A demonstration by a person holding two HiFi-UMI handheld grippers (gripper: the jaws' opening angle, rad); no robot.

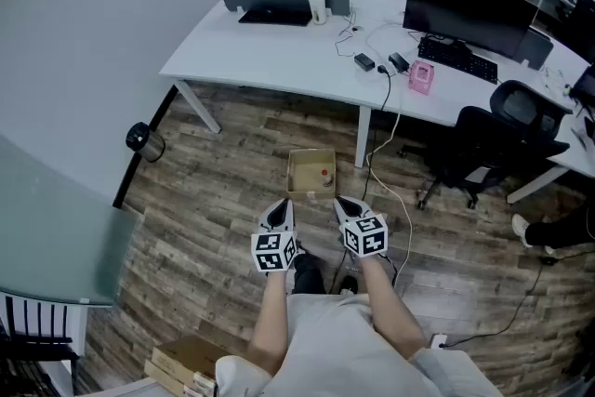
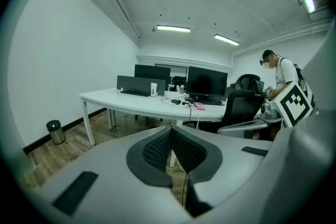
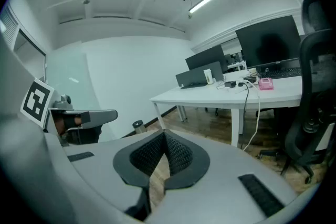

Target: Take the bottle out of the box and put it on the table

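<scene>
An open cardboard box point(image 1: 299, 165) stands on the wooden floor in front of the long white table point(image 1: 279, 51). Inside it, at the right, lies a small pale bottle point(image 1: 325, 172) with a reddish cap. My left gripper point(image 1: 280, 211) and right gripper point(image 1: 345, 205) are held side by side just short of the box's near edge, both pointing toward it. The left gripper point(image 2: 171, 129) is shut with nothing between its fingertips. The right gripper point(image 3: 164, 134) is shut too, and empty. The box shows in neither gripper view.
A black office chair point(image 1: 493, 139) stands right of the box, with cables point(image 1: 395, 200) trailing over the floor. A small bin point(image 1: 144, 139) sits by the wall at left. Monitors and a pink box point(image 1: 421, 77) are on the table. A person point(image 2: 281, 78) stands at right.
</scene>
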